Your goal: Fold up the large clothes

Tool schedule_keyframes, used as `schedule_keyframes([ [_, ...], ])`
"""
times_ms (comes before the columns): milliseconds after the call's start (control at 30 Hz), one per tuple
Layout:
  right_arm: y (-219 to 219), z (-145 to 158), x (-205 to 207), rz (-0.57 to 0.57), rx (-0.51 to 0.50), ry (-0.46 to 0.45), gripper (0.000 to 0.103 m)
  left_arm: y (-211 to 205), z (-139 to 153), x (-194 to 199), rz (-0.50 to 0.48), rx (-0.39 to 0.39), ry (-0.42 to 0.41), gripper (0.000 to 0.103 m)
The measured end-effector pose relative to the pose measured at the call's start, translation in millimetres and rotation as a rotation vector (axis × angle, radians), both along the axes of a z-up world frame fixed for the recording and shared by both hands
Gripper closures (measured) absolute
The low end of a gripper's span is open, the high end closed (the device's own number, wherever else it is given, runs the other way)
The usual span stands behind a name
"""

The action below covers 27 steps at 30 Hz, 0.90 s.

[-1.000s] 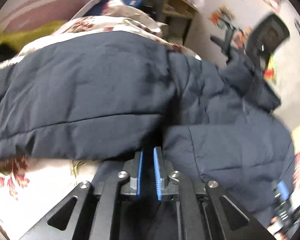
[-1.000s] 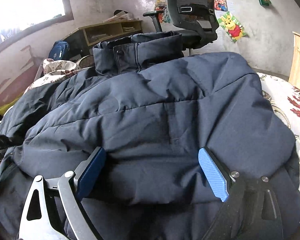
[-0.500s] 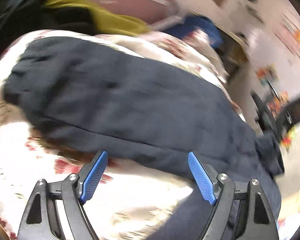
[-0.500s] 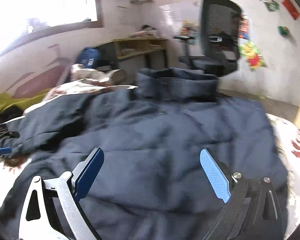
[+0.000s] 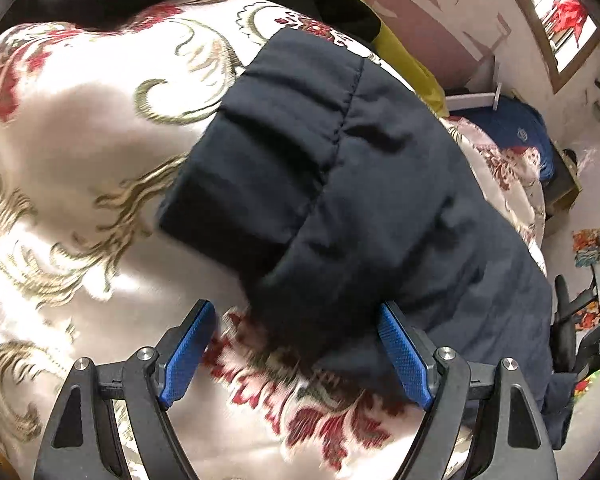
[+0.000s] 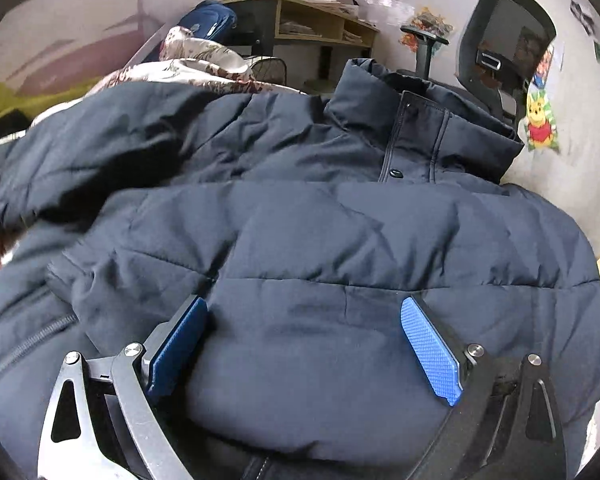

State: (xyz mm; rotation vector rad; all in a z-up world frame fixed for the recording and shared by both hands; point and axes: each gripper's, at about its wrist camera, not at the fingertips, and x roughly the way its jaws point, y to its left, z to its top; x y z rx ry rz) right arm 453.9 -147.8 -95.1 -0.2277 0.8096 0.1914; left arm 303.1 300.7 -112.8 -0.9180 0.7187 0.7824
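A large navy puffer jacket [image 6: 340, 240] lies on a floral bedspread [image 5: 80, 160], collar [image 6: 420, 120] at the far side. In the left wrist view its sleeve with the gathered cuff [image 5: 284, 152] stretches out over the bedspread. My left gripper [image 5: 296, 348] is open, its blue pads on either side of the sleeve's near edge, low over the bed. My right gripper [image 6: 304, 340] is open and sits over the jacket's body, pads apart just above the fabric, holding nothing.
A black office chair [image 6: 504, 40] stands behind the collar by the wall. A wooden desk [image 6: 316, 20] and a blue backpack [image 6: 208, 20] are at the back. Yellow-green and black fabric [image 5: 400, 52] lies past the sleeve cuff.
My left gripper opened from shut and swung left along the sleeve toward its cuff. My right gripper stayed open and lifted, then dropped back close over the jacket body.
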Motion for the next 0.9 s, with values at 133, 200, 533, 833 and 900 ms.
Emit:
schedule_keyframes([
  [133, 2.8, -6.5, -4.5, 0.003, -0.033, -0.034, 0.005, -2.6, 11.1, 19.2, -0.030, 0.048, -0.016, 0.057],
  [200, 2.7, -8.3, -6.0, 0.002, -0.040, -0.048, 0.004, -10.9, 22.2, 31.9, -0.057, 0.111, 0.014, 0.080],
  [533, -26.0, 20.9, -35.0, 0.001, 0.165, -0.158, 0.004, -71.8, 131.5, 45.7, -0.271, 0.418, -0.113, 0.094],
  [833, -103.1, 57.6, -68.9, -0.135, 0.381, -0.193, 0.004, -185.1, 233.5, 47.6, -0.553, 0.592, -0.336, 0.094],
  [900, -123.6, 64.6, -74.5, -0.168, 0.403, -0.202, 0.004, -212.9, 241.9, 49.9, -0.626, 0.573, -0.379, 0.094],
])
